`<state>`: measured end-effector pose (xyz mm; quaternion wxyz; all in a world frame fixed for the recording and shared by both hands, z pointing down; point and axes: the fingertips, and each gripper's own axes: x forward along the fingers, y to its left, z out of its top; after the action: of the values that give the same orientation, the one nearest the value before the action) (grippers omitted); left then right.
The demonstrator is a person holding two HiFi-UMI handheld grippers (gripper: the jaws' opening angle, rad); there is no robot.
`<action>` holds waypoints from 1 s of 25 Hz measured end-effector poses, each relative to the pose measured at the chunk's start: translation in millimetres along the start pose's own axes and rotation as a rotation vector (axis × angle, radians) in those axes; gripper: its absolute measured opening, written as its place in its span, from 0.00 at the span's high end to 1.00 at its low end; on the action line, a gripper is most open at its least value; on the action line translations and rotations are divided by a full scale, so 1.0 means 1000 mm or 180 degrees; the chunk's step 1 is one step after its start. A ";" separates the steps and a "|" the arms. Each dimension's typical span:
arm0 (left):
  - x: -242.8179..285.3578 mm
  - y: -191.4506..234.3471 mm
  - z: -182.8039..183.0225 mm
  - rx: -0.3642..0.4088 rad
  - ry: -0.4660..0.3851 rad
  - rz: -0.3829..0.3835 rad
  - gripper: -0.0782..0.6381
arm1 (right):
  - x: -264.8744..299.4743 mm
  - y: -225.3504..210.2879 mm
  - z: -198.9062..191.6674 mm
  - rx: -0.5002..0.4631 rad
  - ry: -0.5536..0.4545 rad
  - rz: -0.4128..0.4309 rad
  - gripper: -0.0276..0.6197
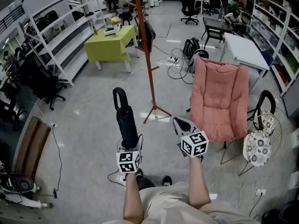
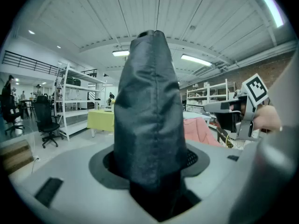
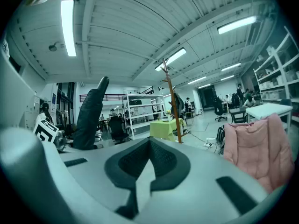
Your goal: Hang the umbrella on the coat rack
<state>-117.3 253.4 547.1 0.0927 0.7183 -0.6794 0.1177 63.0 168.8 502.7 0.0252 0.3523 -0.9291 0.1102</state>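
The umbrella [image 1: 125, 118] is folded up in its dark sleeve and sits in the left claw [image 1: 130, 146]. Over in the left gripper view you can see the jaws clamped on its lower end, with the dark fabric rising straight out from between them and filling the middle of the picture. From the head view it points forward and away from the person, with a dark loop [image 1: 119, 97] at its far tip. It is held in the air above the pale floor [image 1: 84, 125] and touches nothing else.

The right claw [image 1: 181, 124] is just beside it, level with it and carrying nothing. Its jaws are pressed together with no object between them.

And there is the coat rack [image 1: 148, 59] — a tall orange-brown pole on splayed feet with something dark hanging near the top. It stands ahead of the umbrella's tip and a little to the right, clearly apart from it.

Further out there is a pink padded chair [image 1: 219, 101] to the right of the rack. A worktop under a green cloth [image 1: 110, 43] sits beyond it on the left, and white shelving [image 1: 56, 31] runs along the left side.
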 end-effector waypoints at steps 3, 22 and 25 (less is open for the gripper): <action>0.002 0.000 0.006 0.0018 -0.0017 0.0000 0.51 | -0.001 -0.002 0.006 -0.0030 -0.0026 0.0026 0.95; 0.009 0.009 0.021 -0.0067 -0.0107 -0.0028 0.51 | -0.005 -0.031 0.013 0.0372 -0.0236 -0.0044 0.95; 0.027 0.015 0.025 -0.0057 -0.0140 -0.0038 0.51 | 0.008 -0.040 0.008 0.0265 -0.0131 -0.0066 0.95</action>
<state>-129.8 219.4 530.7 0.0849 0.7239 -0.6780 0.0954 83.8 132.8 503.0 -0.0076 0.3648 -0.9203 0.1412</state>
